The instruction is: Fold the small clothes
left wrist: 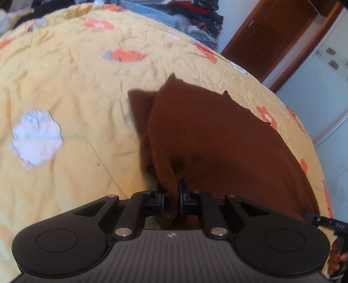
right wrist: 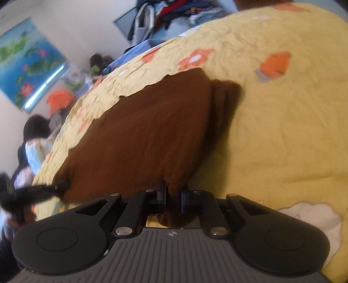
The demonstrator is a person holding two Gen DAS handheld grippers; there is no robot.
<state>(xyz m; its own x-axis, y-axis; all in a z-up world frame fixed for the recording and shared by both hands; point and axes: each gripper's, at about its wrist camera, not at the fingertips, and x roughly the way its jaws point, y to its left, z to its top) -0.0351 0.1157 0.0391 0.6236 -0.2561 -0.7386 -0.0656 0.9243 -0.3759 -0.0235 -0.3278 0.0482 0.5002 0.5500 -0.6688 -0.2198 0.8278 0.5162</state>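
A dark brown garment [left wrist: 206,135] lies spread on the yellow flowered bedcover [left wrist: 65,87], with a fold of it bunched up towards the camera. My left gripper [left wrist: 171,191] is shut on that near edge, and brown cloth is pinched between its black fingers [left wrist: 159,193]. In the right wrist view the same brown garment [right wrist: 141,135] stretches away over the bedcover [right wrist: 282,130]. My right gripper [right wrist: 174,191] is shut on another part of its near edge, with cloth hanging down between the pads. The other gripper shows as a blurred black shape at the garment's left corner [right wrist: 32,191].
Heaps of mixed clothes [left wrist: 195,13] sit past the far side of the bed. A brown door [left wrist: 271,32] and a pale wardrobe [left wrist: 322,76] stand to the right. A person [right wrist: 37,139] sits beside the bed under a flower poster [right wrist: 26,65].
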